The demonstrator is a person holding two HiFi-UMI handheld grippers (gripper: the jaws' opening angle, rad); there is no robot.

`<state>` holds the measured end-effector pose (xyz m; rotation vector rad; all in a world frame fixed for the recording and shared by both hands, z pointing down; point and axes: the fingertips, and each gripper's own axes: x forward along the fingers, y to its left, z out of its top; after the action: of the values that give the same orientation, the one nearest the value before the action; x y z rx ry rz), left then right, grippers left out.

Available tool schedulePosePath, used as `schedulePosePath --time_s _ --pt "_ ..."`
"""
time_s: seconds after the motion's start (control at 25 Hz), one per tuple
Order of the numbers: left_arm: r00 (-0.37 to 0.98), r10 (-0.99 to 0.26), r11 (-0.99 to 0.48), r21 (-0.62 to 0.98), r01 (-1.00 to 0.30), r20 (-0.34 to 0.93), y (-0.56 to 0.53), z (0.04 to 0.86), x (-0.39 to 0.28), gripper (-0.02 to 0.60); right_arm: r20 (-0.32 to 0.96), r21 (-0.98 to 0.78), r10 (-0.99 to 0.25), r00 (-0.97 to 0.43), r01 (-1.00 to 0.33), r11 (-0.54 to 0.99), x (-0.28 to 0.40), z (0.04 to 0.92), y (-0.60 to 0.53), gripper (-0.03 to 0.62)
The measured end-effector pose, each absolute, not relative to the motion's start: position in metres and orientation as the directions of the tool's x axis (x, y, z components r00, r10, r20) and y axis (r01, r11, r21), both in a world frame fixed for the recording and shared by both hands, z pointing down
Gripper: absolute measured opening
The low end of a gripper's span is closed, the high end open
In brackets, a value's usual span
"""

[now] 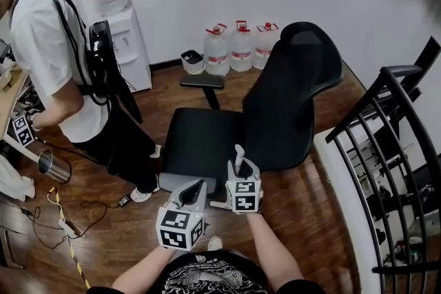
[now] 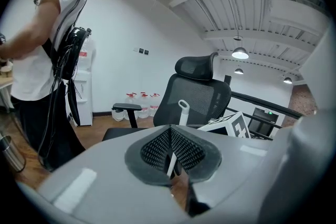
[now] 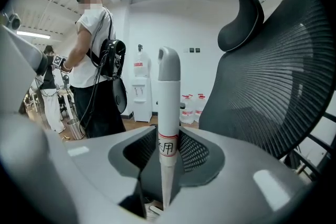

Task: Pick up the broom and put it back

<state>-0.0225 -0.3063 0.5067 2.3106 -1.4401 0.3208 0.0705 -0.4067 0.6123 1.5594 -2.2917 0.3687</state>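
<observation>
Grey-capped broom handle [image 3: 169,92] upright in your right gripper [image 3: 167,150].
Jaws clamp it; your left gripper [image 2: 172,153] is closed and empty.

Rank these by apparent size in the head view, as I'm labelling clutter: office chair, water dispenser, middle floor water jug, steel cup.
1. office chair
2. water dispenser
3. middle water jug and steel cup look alike, and the cup sits nearer the camera, so they stay unranked.

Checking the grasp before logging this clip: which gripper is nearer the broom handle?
Right. The right gripper is shut on the broom handle, which stands upright between its jaws. The left gripper hangs beside it on the left, jaws together, clear of the handle.
</observation>
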Motion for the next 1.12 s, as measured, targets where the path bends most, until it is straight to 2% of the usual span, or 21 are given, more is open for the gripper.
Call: schedulePosePath --time_s 0.8,1.12 --pt "0.429 -0.809 -0.373 0.214 -0.903 0.401 -0.313 0.511 -0.018 0.005 0.429 -0.014 -0.845 -0.319 -0.938 0.347 0.089 0.613 -0.42 0.127" --pt "0.44 -0.813 -0.383 0.22 -0.897 0.381 -0.314 0.504 -0.012 0.006 0.39 -0.017 -0.867 -0.309 -0.944 0.328 0.098 0.591 -0.407 0.127"
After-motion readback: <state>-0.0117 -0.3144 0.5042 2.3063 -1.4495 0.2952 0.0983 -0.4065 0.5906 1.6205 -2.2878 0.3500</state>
